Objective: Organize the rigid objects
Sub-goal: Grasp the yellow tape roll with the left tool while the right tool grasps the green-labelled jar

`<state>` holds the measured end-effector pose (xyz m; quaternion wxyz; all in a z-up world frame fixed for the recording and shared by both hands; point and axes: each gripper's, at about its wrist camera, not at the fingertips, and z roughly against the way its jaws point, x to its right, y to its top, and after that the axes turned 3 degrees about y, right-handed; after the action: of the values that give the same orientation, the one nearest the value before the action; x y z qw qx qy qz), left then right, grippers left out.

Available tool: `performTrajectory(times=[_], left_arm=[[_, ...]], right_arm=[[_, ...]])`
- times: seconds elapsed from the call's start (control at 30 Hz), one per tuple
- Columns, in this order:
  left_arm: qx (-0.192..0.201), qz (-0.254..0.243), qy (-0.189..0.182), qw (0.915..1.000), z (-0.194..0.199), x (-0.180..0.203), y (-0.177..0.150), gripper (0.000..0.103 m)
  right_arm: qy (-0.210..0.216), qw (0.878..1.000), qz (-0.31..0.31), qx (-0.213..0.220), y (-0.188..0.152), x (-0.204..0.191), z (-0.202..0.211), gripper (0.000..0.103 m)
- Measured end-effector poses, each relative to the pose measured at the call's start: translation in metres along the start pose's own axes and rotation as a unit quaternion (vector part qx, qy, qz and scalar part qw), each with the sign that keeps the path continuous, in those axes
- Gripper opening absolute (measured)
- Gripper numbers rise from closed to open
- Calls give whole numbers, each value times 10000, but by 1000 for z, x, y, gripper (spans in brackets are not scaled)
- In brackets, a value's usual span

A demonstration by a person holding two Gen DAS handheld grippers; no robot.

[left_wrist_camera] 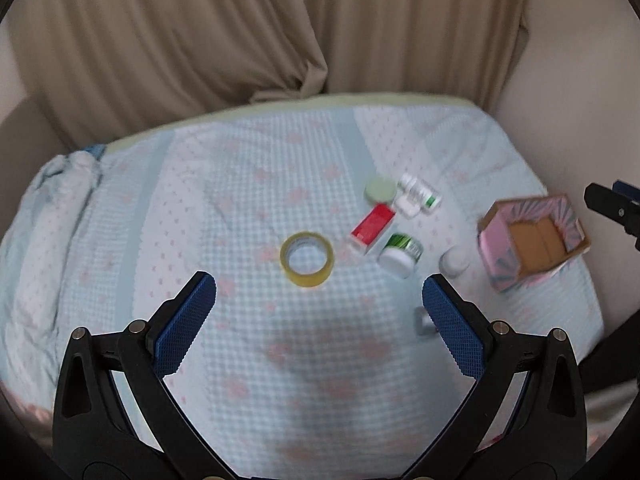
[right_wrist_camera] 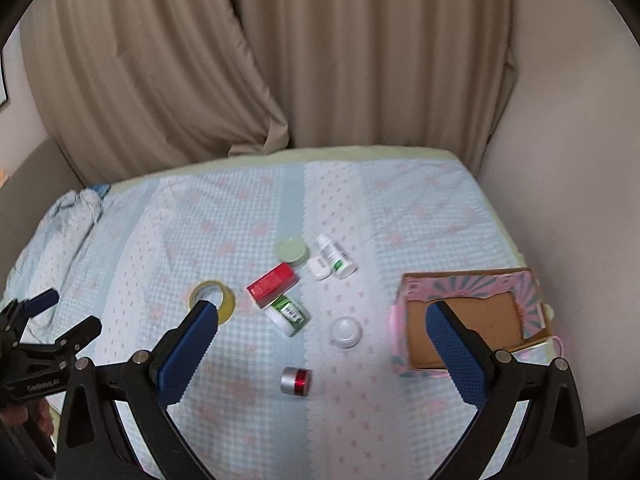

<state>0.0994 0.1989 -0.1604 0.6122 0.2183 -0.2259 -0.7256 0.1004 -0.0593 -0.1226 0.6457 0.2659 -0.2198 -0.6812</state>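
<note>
Small objects lie on a light blue bedspread (left_wrist_camera: pixel 248 184): a yellow tape roll (left_wrist_camera: pixel 307 259) (right_wrist_camera: pixel 213 301), a red box (left_wrist_camera: pixel 373 227) (right_wrist_camera: pixel 272 284), a green-labelled white bottle (left_wrist_camera: pixel 400 254) (right_wrist_camera: pixel 289 315), a pale green round lid (left_wrist_camera: pixel 380 190) (right_wrist_camera: pixel 292 251), a slim white bottle (left_wrist_camera: pixel 422 192) (right_wrist_camera: pixel 336 255), a small white case (right_wrist_camera: pixel 319 268), a white round jar (left_wrist_camera: pixel 454 261) (right_wrist_camera: pixel 346 331) and a silver-red cylinder (right_wrist_camera: pixel 297 381). A pink open box (left_wrist_camera: pixel 534 236) (right_wrist_camera: pixel 472 320) sits at the right. My left gripper (left_wrist_camera: pixel 320 296) is open and empty above the bedspread. My right gripper (right_wrist_camera: pixel 320 328) is open and empty.
Beige curtains (left_wrist_camera: pixel 240 32) hang behind the bed. A wall (right_wrist_camera: pixel 560 200) runs along the right side. Crumpled bedding (left_wrist_camera: pixel 68 184) lies at the far left. The left gripper (right_wrist_camera: pixel 44 328) shows at the left edge of the right wrist view.
</note>
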Motion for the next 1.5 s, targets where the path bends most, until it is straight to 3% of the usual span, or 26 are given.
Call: performTrajectory(times=[0.27, 0.47, 0.7, 0.9, 1.17, 1.23, 1.5], left_arm=[[-515, -575, -285, 9966, -136, -29, -15, 102], [-852, -779, -423, 9924, -232, -25, -37, 102], [-947, -876, -311, 9912, -319, -9, -59, 102], [-834, -723, -442, 9929, -353, -5, -51, 103], [-778, -827, -361, 9929, -371, 9, -37, 102], [-812, -782, -279, 9932, -372, 7, -36, 97], [-868, -774, -278, 9928, -369, 7, -31, 96]], right_arm=[[225, 9987, -137, -443, -9, -28, -99, 103], [441, 9930, 325, -1042, -17, -32, -185, 103], [625, 9747, 1367, -1656, -40, -36, -276, 103], [790, 9523, 2041, -2125, -61, -38, -334, 94], [1147, 9278, 2558, -2462, -64, -44, -363, 65], [1251, 9203, 2687, -2554, -65, -48, -364, 57], [1178, 9189, 2804, -2513, -73, -50, -360, 56]])
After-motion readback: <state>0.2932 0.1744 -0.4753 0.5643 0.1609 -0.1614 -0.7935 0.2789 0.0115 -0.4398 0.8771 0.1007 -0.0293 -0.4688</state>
